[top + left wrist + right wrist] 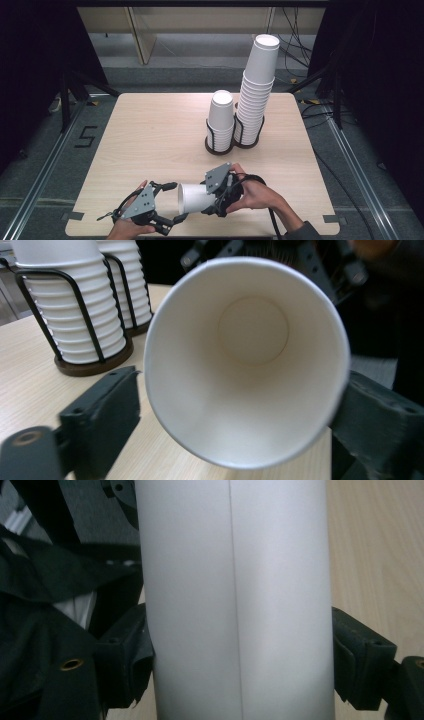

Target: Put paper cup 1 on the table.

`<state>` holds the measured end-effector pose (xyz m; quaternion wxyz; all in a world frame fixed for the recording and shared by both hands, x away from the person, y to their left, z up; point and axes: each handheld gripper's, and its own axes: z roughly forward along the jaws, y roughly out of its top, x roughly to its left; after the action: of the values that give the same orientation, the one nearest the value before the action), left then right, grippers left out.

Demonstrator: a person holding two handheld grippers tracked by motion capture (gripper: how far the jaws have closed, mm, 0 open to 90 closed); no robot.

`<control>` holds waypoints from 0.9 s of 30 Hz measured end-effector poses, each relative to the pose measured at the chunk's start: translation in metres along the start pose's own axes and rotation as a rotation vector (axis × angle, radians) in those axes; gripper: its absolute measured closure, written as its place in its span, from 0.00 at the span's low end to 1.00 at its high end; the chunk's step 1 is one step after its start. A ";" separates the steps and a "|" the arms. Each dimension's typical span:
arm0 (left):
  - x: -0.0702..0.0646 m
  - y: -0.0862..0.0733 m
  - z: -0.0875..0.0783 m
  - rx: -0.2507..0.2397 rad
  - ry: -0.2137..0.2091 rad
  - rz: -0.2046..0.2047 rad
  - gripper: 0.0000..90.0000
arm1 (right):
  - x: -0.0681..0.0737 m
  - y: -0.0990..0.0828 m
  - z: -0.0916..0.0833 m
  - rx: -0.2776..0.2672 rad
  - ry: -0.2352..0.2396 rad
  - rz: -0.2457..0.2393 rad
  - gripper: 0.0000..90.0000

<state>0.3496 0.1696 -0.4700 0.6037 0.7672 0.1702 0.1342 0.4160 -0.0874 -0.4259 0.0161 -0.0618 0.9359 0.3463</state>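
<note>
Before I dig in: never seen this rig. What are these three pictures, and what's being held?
No robot here: a person holds a hand-held two-jaw tool in each hand. The high view looks down on the wooden table; the other two pictures come from cameras riding on each tool.

On the table stands a black wire holder with a short stack of white paper cups and a tall stack.

The right tool grips a single paper cup on its side, jaws pressing its wall. The left tool faces the cup's open mouth; its jaws sit either side of the rim without clamping it.
</note>
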 end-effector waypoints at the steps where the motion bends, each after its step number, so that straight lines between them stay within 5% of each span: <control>1: 0.001 -0.001 0.000 -0.027 -0.009 -0.027 0.14 | -0.002 -0.002 -0.003 -0.026 0.003 0.014 0.26; 10: 0.003 -0.003 0.001 -0.023 0.010 -0.088 0.16 | -0.008 -0.009 -0.013 -0.128 0.015 0.060 0.26; 27: -0.004 0.001 0.006 -0.081 -0.013 -0.111 0.08 | -0.002 0.000 0.001 -0.170 0.059 0.031 0.26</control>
<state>0.3490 0.1624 -0.4707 0.6420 0.7322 0.2031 0.1023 0.4176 -0.0864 -0.4267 -0.0222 -0.0588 0.9042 0.4225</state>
